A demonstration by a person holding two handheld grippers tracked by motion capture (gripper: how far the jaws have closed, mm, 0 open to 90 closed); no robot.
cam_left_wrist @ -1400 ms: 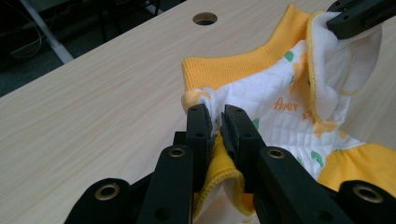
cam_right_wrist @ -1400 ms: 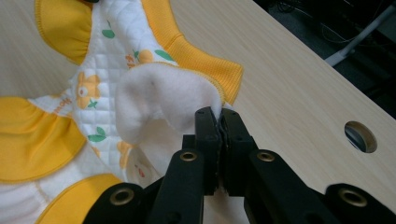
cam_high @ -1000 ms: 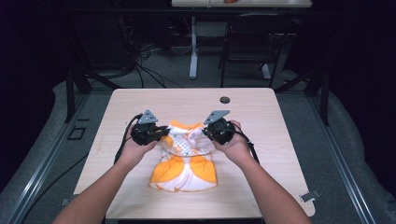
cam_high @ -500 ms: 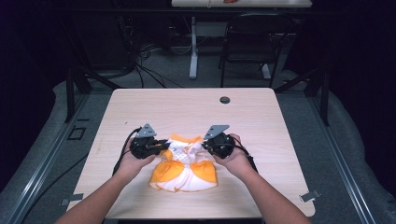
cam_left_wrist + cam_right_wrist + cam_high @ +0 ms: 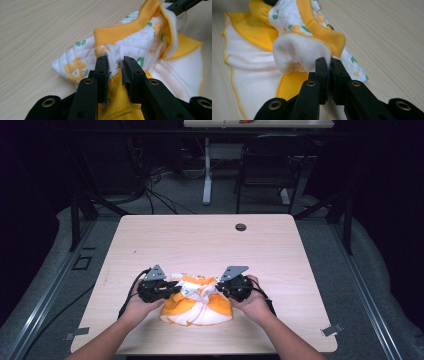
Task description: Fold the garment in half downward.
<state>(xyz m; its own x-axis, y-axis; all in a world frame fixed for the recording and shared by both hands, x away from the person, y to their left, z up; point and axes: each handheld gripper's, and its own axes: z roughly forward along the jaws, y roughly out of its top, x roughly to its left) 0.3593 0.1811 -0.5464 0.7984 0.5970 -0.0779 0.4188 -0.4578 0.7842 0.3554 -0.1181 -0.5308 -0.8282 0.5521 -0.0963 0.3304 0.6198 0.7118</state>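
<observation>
Orange and white quilted cloth, a small garment (image 5: pixel 197 302) printed with flowers and green leaves, lies bunched on the near half of the pale wooden tabletop (image 5: pixel 200 240), close to the person's edge. The left gripper (image 5: pixel 172 289) meets it from the left, and the right gripper (image 5: pixel 218 289) from the right, each held in a hand whose forearm comes in from the bottom of the high view. In the left gripper view the two black jaws stand a little apart, with a fold of the white flowered fabric (image 5: pixel 115 58) lying between them; these jaws have just been opening, and the pads no longer pinch the cloth tightly. In the right gripper view the jaws are nearly together, clamped on a thin edge of the garment (image 5: pixel 302 50) where the fleecy white lining curls over beside a ribbed orange band (image 5: pixel 324 33). The cloth sags between the two grippers, its orange and white lower part spread flat on the wood. A small dark round hole (image 5: pixel 240 227) sits in the tabletop, well apart from the garment, toward the far edge.
</observation>
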